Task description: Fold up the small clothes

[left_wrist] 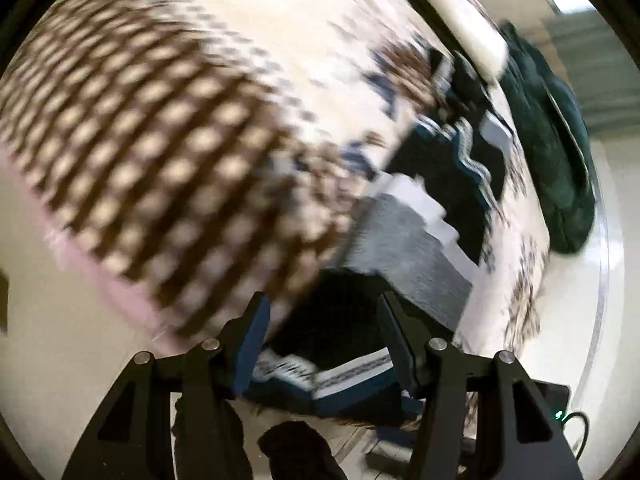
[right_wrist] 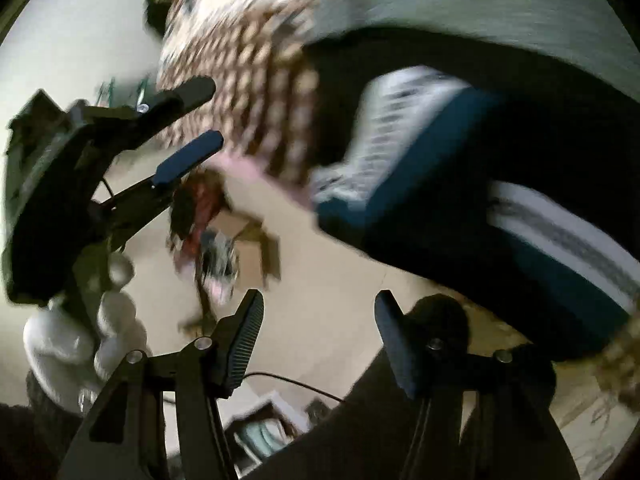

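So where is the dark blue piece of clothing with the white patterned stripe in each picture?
Left wrist view: the blue garment is at the bottom, in the middle, blurred.
Right wrist view: it is big and blurred, right of the middle.
Shared landmark: the brown-and-cream checked cloth, up and to the left of the garment in both views.

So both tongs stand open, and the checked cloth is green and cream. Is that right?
Not quite: the checked cloth is brown and cream, not green, as the left wrist view shows. The left tongs and right tongs do stand open.
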`<state>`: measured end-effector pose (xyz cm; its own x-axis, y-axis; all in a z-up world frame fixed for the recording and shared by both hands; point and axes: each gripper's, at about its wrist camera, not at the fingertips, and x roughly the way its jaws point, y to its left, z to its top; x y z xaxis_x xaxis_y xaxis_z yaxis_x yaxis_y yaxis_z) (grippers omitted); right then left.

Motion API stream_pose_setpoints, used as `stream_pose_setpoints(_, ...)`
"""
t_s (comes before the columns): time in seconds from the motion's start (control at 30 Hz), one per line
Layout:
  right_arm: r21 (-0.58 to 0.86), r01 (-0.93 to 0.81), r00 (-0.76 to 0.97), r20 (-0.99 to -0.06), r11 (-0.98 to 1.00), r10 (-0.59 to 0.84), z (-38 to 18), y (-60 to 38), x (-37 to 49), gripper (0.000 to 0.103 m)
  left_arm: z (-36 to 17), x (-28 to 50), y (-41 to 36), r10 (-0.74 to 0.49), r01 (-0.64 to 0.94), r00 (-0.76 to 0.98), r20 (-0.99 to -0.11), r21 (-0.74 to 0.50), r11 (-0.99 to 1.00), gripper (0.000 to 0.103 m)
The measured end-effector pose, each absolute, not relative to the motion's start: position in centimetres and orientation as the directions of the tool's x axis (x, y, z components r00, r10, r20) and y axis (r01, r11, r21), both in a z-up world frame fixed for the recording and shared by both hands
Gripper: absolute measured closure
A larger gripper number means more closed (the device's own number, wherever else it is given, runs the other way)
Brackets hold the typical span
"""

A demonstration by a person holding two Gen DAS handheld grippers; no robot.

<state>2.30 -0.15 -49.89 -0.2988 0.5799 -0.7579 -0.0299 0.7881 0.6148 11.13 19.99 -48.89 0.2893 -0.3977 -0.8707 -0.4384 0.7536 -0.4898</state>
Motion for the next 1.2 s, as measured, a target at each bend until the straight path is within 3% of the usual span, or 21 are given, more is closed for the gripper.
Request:
stream_pose_setpoints(0.2,0.444,0.229,-0.073,-0.879,0.866,0.471,-49.8,-10.5,3.1,0.043,-49.9,16.2,14.4,-0.351,-0.270,0.220,-0.910,-0.403,0.875,0.050)
stream_pose_setpoints(0.3,0.377,0.268,-0.044,-0.914,0.887,0.402,-50.4,-13.1,3.7,0.043,-52.1,16.5,12.4,-0.260,-0.163,0.109,-0.960,-0.275,0.948,0.050)
stream_pose_setpoints(0.4,0.331,0.284,-0.047,-0.933,0.900,0.358,-50.9,-13.9,3.7,0.043,-53.3,13.5,13.6,-0.231,-0.098,0.024,-0.973,-0.232,0.968,0.050)
stream_pose_setpoints(0.57,0.345,0.301,-0.057,-0.924,0.889,0.378,-52.5,-11.9,3.8,0.043,-53.5,8.5,17.5,-0.217,-0.144,-0.070,-0.974,-0.206,0.968,0.050)
stream_pose_setpoints(0.8,0.330,0.336,-0.087,-0.922,0.882,0.378,-54.8,-10.4,1.0,0.043,-51.3,9.0,17.7,-0.314,-0.229,0.044,-0.948,-0.316,0.921,0.050)
stream_pose_setpoints(0.83,0.335,0.338,-0.076,-0.922,0.879,0.380,-54.9,-10.4,0.9,0.053,-51.8,9.5,17.0,-0.338,-0.239,0.054,-0.939,-0.341,0.909,0.050)
stream_pose_setpoints(0.87,0.343,0.341,-0.064,-0.920,0.875,0.386,-55.0,-10.6,0.7,0.082,-52.2,9.9,16.6,-0.344,-0.244,0.063,-0.937,-0.348,0.905,0.050)
stream_pose_setpoints(0.9,0.355,0.345,-0.049,-0.918,0.869,0.394,-54.7,-10.6,0.5,0.087,-52.6,10.2,16.0,-0.343,-0.240,0.075,-0.936,-0.351,0.905,0.052)
stream_pose_setpoints(0.93,0.359,0.342,-0.041,-0.917,0.869,0.396,-54.3,-11.5,0.0,0.088,-52.9,10.6,15.6,-0.341,-0.232,0.088,-0.936,-0.352,0.907,0.062)
stream_pose_setpoints(0.97,0.366,0.337,-0.028,-0.917,0.867,0.398,-53.9,-11.4,-0.3,0.090,-53.4,10.9,15.1,-0.322,-0.220,0.090,-0.942,-0.334,0.917,0.089)
stream_pose_setpoints(1.1,0.338,0.326,-0.060,-0.925,0.883,0.376,-53.3,-11.9,-1.2,0.091,-55.3,10.9,15.3,-0.323,-0.220,0.045,-0.945,-0.325,0.920,0.086)
stream_pose_setpoints(1.17,0.312,0.304,-0.108,-0.927,0.900,0.358,-53.8,-11.4,-1.0,0.090,-53.8,11.5,15.2,-0.347,-0.191,0.038,-0.937,-0.348,0.918,0.085)
stream_pose_setpoints(1.2,0.306,0.289,-0.128,-0.926,0.907,0.354,-53.7,-11.2,-0.4,0.088,-52.8,11.9,15.2,-0.343,-0.175,0.045,-0.938,-0.345,0.922,0.080)
